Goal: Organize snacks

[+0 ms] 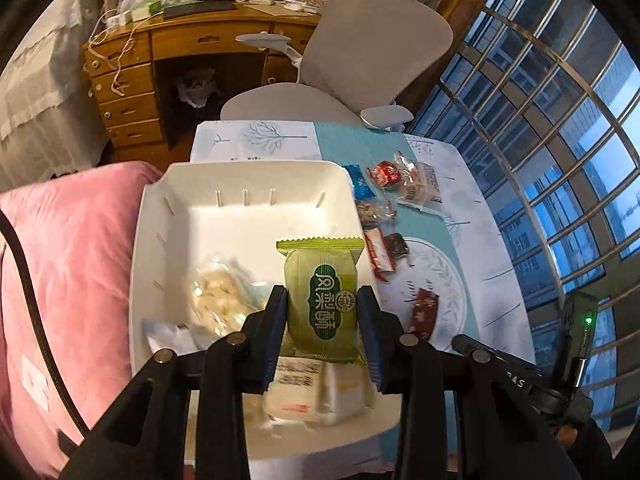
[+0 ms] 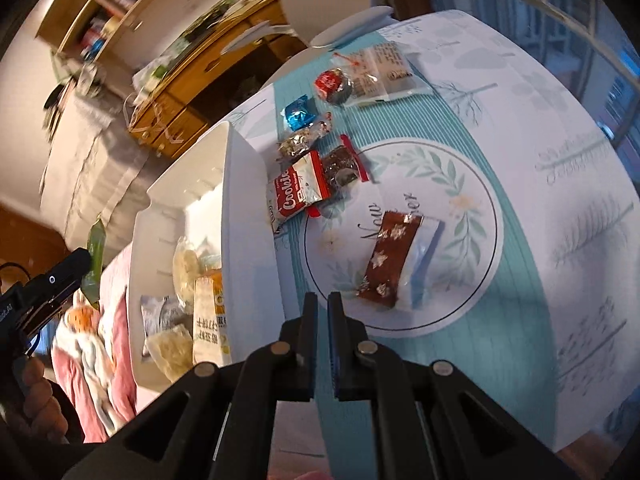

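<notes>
My left gripper [image 1: 323,312] is shut on a green snack packet [image 1: 322,300] and holds it above the white bin [image 1: 240,178]. The bin holds a pale cracker packet [image 1: 218,290] and a white packet [image 1: 316,394]. My right gripper [image 2: 322,302] is shut and empty, low over the table near a brown snack bar [image 2: 394,254]. A red cookie packet [image 2: 298,190], a dark red-edged packet [image 2: 344,166], a blue candy [image 2: 300,114] and a red round candy [image 2: 332,84] lie on the table right of the bin [image 2: 244,184]. The left gripper's green packet shows at the left edge [image 2: 94,258].
The table [image 2: 560,200] has a patterned white and teal cloth. A grey office chair [image 1: 372,52] and a wooden desk [image 1: 132,80] stand behind it. A pink cushion [image 1: 72,260] lies left of the bin. Window bars [image 1: 560,140] run along the right.
</notes>
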`<state>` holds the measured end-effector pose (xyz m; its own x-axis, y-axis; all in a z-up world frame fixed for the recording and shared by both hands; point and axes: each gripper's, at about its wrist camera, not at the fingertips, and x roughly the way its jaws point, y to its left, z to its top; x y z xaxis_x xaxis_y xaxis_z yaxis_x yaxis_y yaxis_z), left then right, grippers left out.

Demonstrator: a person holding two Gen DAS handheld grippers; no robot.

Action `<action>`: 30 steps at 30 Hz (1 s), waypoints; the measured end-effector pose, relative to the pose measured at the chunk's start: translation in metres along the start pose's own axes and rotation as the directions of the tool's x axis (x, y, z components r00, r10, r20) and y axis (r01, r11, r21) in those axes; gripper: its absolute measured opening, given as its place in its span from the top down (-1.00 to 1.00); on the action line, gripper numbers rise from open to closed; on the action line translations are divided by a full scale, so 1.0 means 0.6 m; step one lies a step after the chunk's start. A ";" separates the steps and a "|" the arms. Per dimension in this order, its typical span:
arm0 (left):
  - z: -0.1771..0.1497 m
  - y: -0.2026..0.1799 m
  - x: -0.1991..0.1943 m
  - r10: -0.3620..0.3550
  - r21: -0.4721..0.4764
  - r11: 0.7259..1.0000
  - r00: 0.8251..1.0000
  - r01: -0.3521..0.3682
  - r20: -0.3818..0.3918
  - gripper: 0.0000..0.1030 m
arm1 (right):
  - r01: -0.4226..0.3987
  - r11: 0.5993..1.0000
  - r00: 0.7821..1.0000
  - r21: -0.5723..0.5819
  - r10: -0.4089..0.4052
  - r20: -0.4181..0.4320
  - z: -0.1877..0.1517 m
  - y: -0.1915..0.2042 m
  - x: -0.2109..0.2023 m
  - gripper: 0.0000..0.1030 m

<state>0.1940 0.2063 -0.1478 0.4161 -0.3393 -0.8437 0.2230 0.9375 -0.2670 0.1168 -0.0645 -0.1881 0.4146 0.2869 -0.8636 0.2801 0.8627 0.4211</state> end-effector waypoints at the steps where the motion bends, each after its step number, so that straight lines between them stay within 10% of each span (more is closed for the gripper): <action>1: 0.007 0.011 0.004 0.000 0.012 1.000 1.000 0.000 -0.007 0.34 | 0.006 1.000 1.000 0.017 -0.006 0.009 -0.003 0.002 0.002 0.90; 10: 0.055 0.063 0.045 0.002 0.123 0.992 0.994 0.012 -0.107 0.24 | 0.084 0.989 0.994 0.124 -0.093 0.063 -0.022 0.009 0.014 0.90; 18: 0.087 0.033 0.038 -0.029 0.280 0.958 0.990 0.067 -0.139 -0.25 | 0.100 0.968 0.992 0.228 -0.114 0.049 -0.026 -0.004 0.020 0.87; 30: 0.119 -0.101 0.045 -0.042 0.584 0.794 0.974 0.167 -0.222 -0.57 | 0.105 0.964 0.993 0.243 -0.115 0.026 -0.024 -0.012 0.039 0.21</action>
<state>0.2546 0.1347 -0.1214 0.2000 -0.3527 -0.9141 0.7617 0.6428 -0.0814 0.1123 -0.0581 -0.2155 0.4020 0.1751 -0.8987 0.5241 0.7608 0.3827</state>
